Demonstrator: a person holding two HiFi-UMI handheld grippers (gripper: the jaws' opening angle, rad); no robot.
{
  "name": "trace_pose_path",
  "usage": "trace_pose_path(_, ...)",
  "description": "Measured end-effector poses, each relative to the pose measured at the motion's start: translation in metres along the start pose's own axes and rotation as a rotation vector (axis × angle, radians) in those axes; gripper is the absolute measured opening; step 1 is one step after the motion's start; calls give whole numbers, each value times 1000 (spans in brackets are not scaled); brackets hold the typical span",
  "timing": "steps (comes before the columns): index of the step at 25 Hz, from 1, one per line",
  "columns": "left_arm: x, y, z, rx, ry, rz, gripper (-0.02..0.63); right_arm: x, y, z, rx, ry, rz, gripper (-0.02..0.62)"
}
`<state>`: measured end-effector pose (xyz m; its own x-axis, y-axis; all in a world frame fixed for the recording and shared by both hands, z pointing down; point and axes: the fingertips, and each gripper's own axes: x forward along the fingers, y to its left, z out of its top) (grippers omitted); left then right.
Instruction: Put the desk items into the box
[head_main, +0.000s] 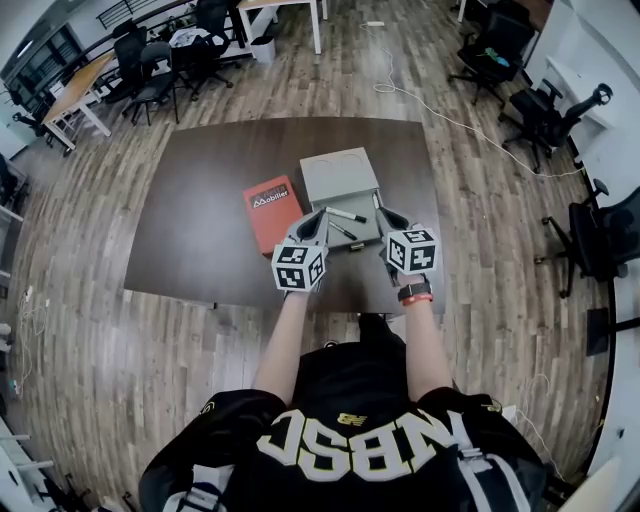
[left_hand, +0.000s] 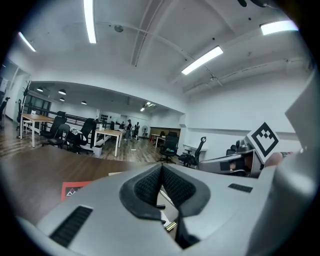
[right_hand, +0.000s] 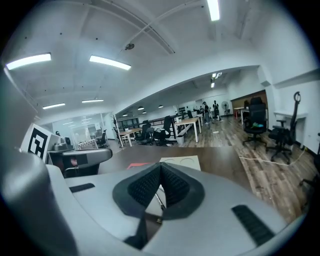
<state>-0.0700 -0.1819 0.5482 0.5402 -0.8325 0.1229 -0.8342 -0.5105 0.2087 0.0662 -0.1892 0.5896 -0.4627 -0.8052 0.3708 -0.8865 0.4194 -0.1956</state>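
A grey box (head_main: 338, 178) stands on the dark table (head_main: 200, 230), and its near part holds a white marker (head_main: 346, 214) and a black pen (head_main: 342, 232). To the left of the box lies a red notebook (head_main: 272, 212). My left gripper (head_main: 321, 214) is shut and empty at the box's near left edge, its pads (left_hand: 150, 187) meeting at the tip. My right gripper (head_main: 388, 214) is shut and empty at the box's near right corner. In the right gripper view, the grey box (right_hand: 182, 162) and the red notebook (right_hand: 137, 165) lie beyond the closed right gripper (right_hand: 161, 166).
The table's near edge (head_main: 250, 298) runs just under both grippers. Office chairs (head_main: 540, 115) stand on the wooden floor at the right, and desks with chairs (head_main: 150, 70) at the far left. A white cable (head_main: 450, 120) crosses the floor behind the table.
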Motion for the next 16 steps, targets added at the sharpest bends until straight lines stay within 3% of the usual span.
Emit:
trace_pose_path(8, -7, -9, -2, 17, 8, -13, 15, -8, -1, -1, -14, -10, -23, 9)
trace_pose_path(16, -2, -5, -6, 4, 32, -12, 15, -4, 3, 3, -137, 15, -34, 9)
